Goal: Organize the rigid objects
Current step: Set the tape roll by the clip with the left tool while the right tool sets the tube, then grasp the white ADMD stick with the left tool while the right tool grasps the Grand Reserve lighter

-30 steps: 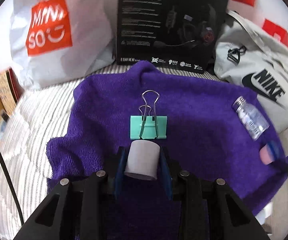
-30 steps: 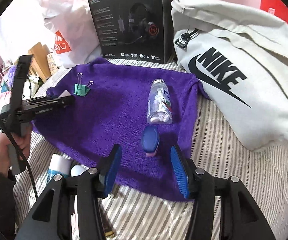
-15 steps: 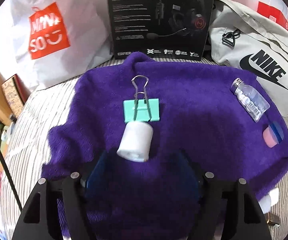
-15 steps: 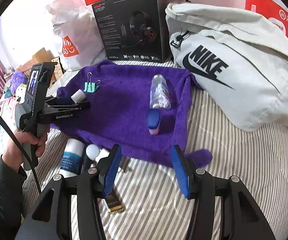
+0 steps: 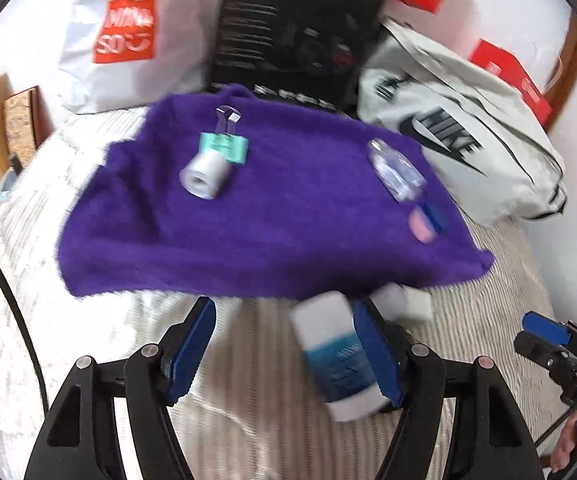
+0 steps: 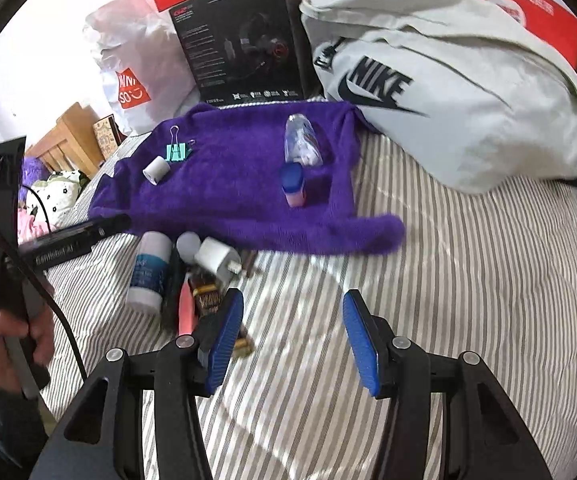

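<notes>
Your left gripper (image 5: 284, 344) hangs over the striped bedding (image 6: 468, 280) with its blue jaws spread and nothing pressed between them; a white bottle with a teal label (image 5: 338, 354) lies on the sheet below, just beside the right-hand pad. Your right gripper (image 6: 293, 336) also stands apart and empty above bare stripes. On the purple towel (image 6: 240, 184), a small white roll (image 6: 155, 171) lies on its side touching a teal binder clip (image 6: 178, 152), while toward the towel's other end a clear bottle (image 6: 302, 144) lies just beside a blue-capped pink container (image 6: 293, 184). Off the towel's near edge, on the bedding, a cluster waits: the white bottle, a pale round cap (image 6: 188, 243), a white plug adapter (image 6: 218, 260), a red pen-like item (image 6: 186, 308) and a brown wrapped item (image 6: 205, 294). Behind the towel stand a black headset box (image 6: 240, 44), a white shopping bag (image 6: 136, 68) and a grey Nike bag (image 6: 448, 80).
</notes>
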Demonstrator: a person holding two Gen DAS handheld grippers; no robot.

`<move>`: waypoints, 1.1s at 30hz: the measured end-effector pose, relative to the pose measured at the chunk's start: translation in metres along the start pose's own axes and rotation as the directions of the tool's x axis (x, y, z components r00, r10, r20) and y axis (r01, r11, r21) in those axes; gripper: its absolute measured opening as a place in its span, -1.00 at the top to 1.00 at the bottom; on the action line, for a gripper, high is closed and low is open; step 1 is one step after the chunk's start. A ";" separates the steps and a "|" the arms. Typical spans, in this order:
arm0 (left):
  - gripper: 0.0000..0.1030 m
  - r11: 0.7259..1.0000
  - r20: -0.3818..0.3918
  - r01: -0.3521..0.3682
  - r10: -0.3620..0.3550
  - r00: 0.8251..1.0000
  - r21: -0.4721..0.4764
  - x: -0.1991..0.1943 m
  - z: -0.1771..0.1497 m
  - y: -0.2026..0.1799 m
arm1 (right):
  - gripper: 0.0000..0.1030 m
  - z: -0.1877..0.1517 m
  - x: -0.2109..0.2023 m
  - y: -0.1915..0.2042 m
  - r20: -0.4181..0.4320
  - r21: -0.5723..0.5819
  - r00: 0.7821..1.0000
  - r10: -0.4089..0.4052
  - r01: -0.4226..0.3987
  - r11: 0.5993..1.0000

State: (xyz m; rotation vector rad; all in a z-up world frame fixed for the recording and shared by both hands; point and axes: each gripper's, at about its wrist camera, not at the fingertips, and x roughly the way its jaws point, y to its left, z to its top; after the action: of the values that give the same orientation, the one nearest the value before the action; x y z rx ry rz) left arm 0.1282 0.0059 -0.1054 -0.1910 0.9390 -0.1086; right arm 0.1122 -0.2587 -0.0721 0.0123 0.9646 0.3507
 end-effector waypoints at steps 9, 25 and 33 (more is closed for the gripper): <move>-0.39 0.994 -0.104 -0.066 0.075 0.992 0.091 0.022 -0.013 -0.026 | 0.00 -0.025 -0.007 0.004 -0.017 0.019 1.000 0.023 -0.023 1.000; 0.02 0.972 -0.060 -0.086 0.102 0.993 0.218 0.024 -0.020 -0.022 | 0.00 -0.034 0.014 0.018 -0.051 -0.047 0.998 0.036 -0.038 0.998; 0.33 0.967 -0.048 -0.076 0.090 0.995 0.243 0.017 -0.023 -0.020 | 0.00 -0.023 0.035 0.044 -0.060 -0.202 0.998 0.028 -0.040 0.979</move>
State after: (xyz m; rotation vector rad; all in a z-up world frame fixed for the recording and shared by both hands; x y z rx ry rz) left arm 0.1191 -0.0197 -0.1279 0.0773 0.9826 -0.1508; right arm 0.0989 -0.2098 -0.1060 -0.1687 0.9823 0.4822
